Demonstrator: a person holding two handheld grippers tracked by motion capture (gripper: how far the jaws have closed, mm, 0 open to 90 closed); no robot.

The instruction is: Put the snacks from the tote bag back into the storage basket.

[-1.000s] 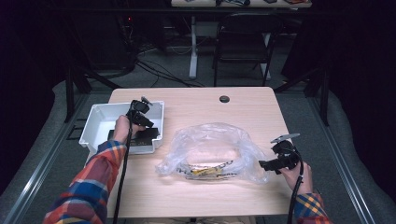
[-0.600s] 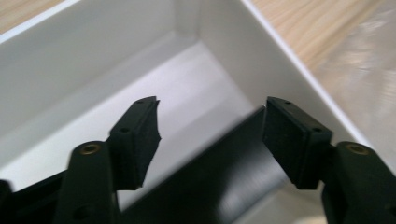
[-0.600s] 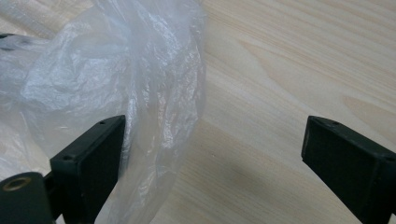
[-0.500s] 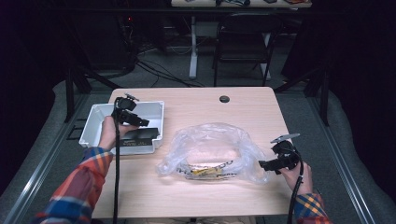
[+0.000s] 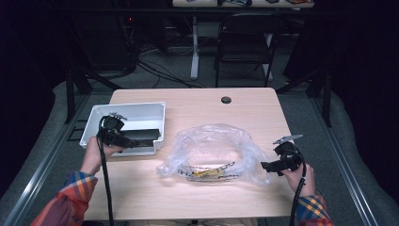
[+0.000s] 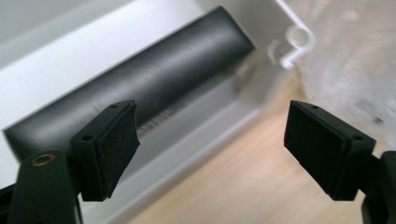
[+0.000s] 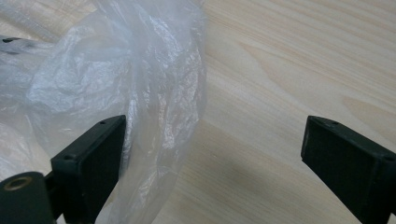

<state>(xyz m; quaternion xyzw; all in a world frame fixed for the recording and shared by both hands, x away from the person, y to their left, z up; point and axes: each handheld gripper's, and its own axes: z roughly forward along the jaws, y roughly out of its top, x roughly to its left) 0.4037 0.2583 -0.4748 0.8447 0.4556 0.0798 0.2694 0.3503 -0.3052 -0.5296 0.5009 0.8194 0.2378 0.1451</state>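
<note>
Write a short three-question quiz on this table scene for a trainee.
1. True or false: the dark block lies inside the white bin.
2. Which thing is nearest the right gripper? A. the white bin B. the clear plastic bag C. the round table grommet
3. Fill in: the jaws of the left gripper stand ____, with nothing between them.

Key
1. True; the high view and the left gripper view both show it in the bin.
2. B; the bag's edge lies by one of its jaws.
3. Open; they have just been opening.
</note>
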